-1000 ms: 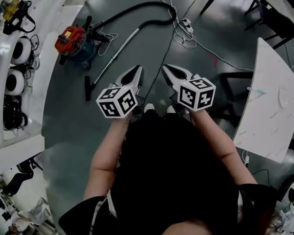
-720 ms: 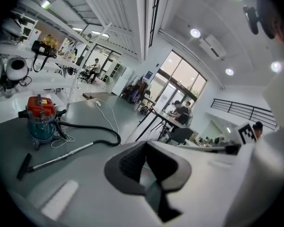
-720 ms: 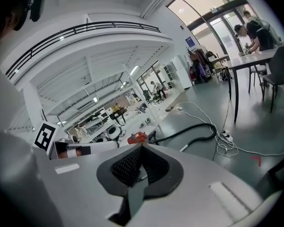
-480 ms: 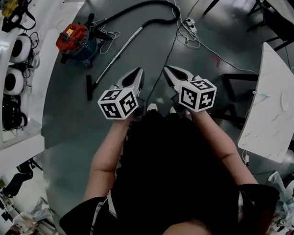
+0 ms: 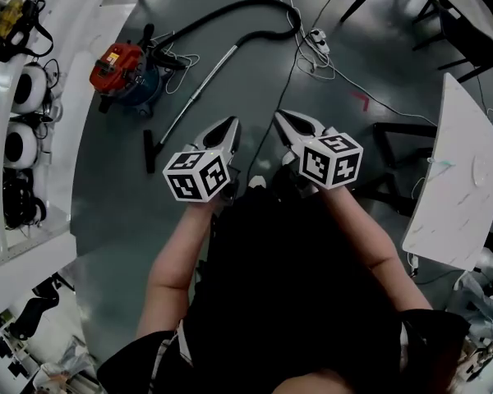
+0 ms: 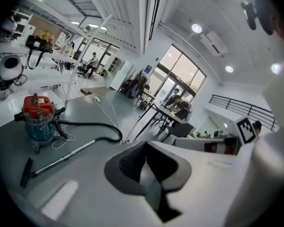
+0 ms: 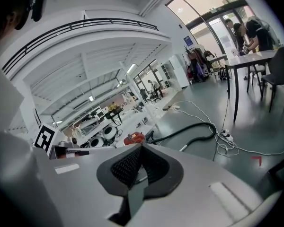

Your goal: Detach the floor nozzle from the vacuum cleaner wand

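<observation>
From the head view I count two grippers, both mine: the left gripper (image 5: 229, 122) and the right gripper (image 5: 282, 115), side by side and pointing to twelve o'clock. On the grey floor (image 5: 115, 212) there is one vacuum cleaner (image 5: 122, 70) at ten o'clock from them. There is also one black hose (image 5: 230, 12) at twelve, one silver wand (image 5: 199, 87), and one black nozzle (image 5: 150, 150). The nozzle sits on the wand's lower end, at nine o'clock from my left gripper and apart from it. The wand runs from it toward one o'clock. One power strip (image 5: 315, 38) lies by the hose's bend. One white table (image 5: 456, 187) stands at three o'clock. A white bench (image 5: 0, 220) at nine carries two round white devices (image 5: 20, 84).

In the left gripper view my jaws are pressed together with nothing between them. The vacuum cleaner stands at ten o'clock, and the nozzle lies at nine on the floor.

In the right gripper view these jaws are likewise pressed together and empty. The hose curls at two o'clock. The room is a large bright hall with glass doors and white benches.
</observation>
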